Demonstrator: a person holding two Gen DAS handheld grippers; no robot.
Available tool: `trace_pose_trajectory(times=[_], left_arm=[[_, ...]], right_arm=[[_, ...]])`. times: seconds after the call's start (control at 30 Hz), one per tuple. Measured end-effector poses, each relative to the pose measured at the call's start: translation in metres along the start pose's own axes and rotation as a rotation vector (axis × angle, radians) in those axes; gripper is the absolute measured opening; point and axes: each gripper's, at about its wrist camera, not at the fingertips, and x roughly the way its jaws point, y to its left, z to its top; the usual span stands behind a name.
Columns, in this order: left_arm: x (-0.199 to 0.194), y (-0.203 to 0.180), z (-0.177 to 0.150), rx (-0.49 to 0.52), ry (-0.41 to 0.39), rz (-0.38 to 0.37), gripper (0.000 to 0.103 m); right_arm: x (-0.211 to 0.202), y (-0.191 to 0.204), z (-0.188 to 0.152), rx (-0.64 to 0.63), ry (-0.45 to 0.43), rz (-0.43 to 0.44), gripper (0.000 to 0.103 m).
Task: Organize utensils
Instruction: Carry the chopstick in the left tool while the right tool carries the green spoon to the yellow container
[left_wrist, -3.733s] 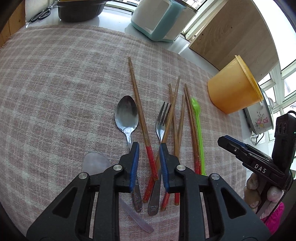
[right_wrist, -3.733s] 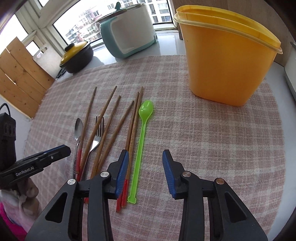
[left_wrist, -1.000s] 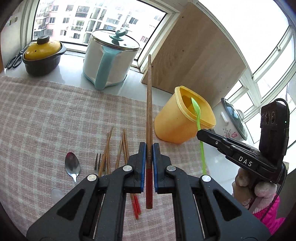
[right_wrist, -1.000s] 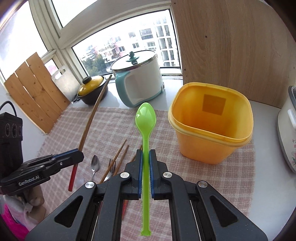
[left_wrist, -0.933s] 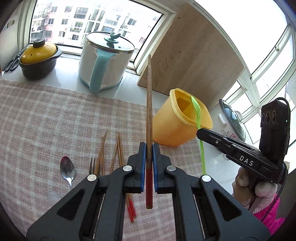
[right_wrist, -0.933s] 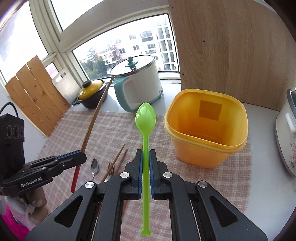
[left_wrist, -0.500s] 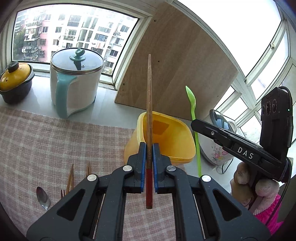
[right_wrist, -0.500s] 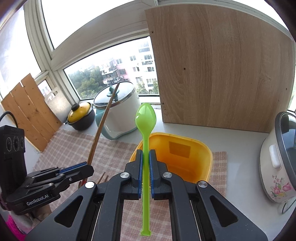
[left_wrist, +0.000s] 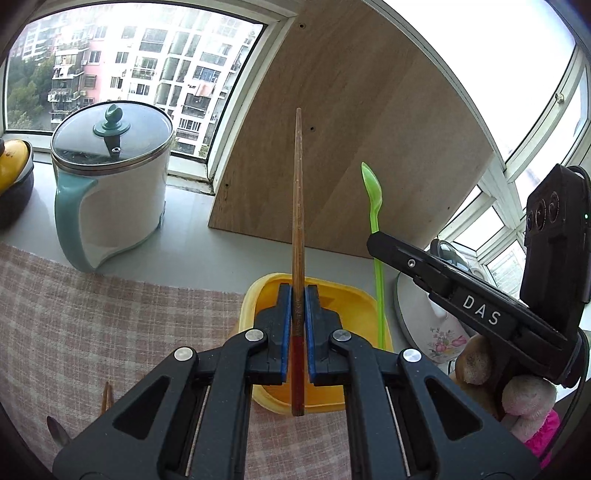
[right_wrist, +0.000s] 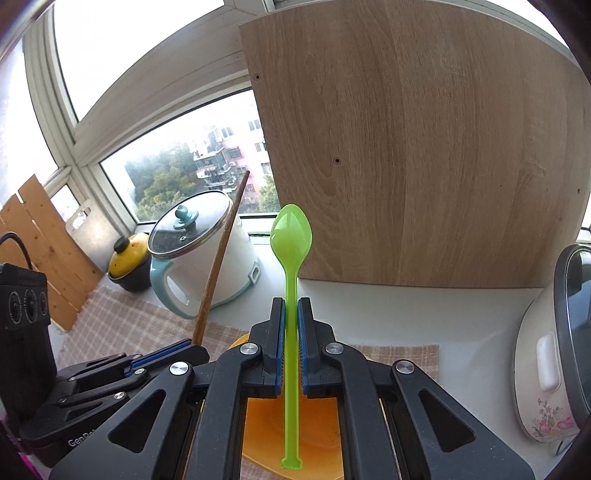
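Note:
My left gripper (left_wrist: 297, 295) is shut on a wooden chopstick (left_wrist: 297, 206) with a red lower end, held upright over the open yellow container (left_wrist: 354, 295). The right gripper (right_wrist: 290, 310) is shut on a green plastic spoon (right_wrist: 291, 236), bowl up, its handle end hanging above the container's orange inside (right_wrist: 325, 424). In the left wrist view the right gripper (left_wrist: 376, 240) and green spoon (left_wrist: 372, 188) stand to the right of the chopstick. The left gripper (right_wrist: 192, 345) with its chopstick (right_wrist: 221, 254) shows at lower left in the right wrist view.
A white and teal pot with a glass lid (left_wrist: 110, 177) stands on the sill, a dark pot with a yellow lid (right_wrist: 129, 266) beyond it. A wooden board (right_wrist: 424, 147) leans behind the container. A flowered rice cooker (right_wrist: 554, 362) is at right. A spoon (left_wrist: 57, 432) and chopsticks (left_wrist: 107, 397) lie on the checked cloth (left_wrist: 110, 325).
Both grippers carried their utensils forward across the cloth until they came over the yellow container. The utensils left on the cloth slid out of view toward the lower left.

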Motion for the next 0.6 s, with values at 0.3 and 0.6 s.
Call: trace_pose_trajectory(times=[0.3,0.6], left_arm=[[0.031,-0.013,-0.005,0.06,-0.008,0.042,0.005],[0.047,-0.021,-0.013,0.106,0.028,0.066,0.005]], right_arm=[[0.019,-0.017,-0.005,0.017,0.015,-0.009,0.005],[0.026,-0.029,-0.014,0.044,0.027,-0.003,0.005]])
